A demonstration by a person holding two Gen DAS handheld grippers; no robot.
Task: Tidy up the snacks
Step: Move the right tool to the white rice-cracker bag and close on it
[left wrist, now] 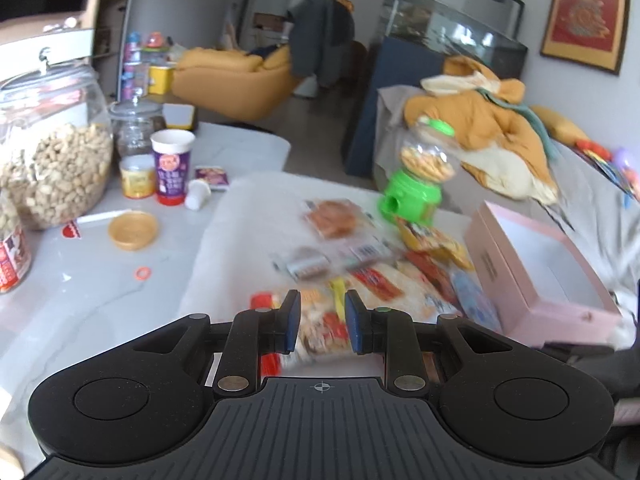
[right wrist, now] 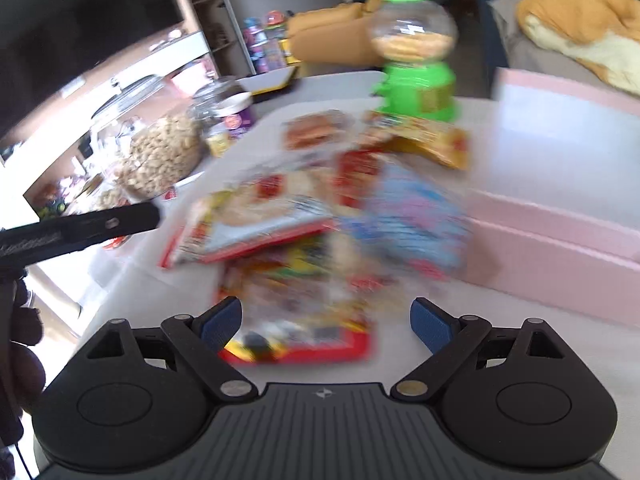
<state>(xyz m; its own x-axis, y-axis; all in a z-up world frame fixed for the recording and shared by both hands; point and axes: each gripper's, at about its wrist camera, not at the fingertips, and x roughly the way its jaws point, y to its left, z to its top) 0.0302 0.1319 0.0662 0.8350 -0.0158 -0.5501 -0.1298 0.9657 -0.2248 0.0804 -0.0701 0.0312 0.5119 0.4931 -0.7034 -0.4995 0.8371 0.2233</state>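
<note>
the left gripper (left wrist: 323,320) has its blue pads drawn close together, with only a narrow gap. an orange-and-white plastic snack packet (left wrist: 320,334) fills that gap, but the blur hides whether the pads actually press on it, so i cannot tell if it is held. its long axis seems to run along the fingers, pointing away toward the far edge of the table. the right gripper (right wrist: 326,320) stands wide open and has hold of nothing. a flat red-bordered foil packet (right wrist: 312,346) lies on the table beneath and between its fingers, long axis crosswise to them, roughly parallel to the table's near edge.

beyond both lies the loose heap of mixed snack packets (left wrist: 380,268), overlapping at all angles on a white mat (left wrist: 240,240) in the middle of the table. just beside the heap, along the right edge, sits the open pink cardboard box (left wrist: 496,272), its long side running away from the near edge. the part of its white inside that shows is bare.

as i judge it, the sorting has barely begun: every visible packet is outside the box. a green plastic candy dispenser (left wrist: 416,196) stands at the far edge, and a round glass jar of peanuts (left wrist: 60,176) stands at the left edge.
</note>
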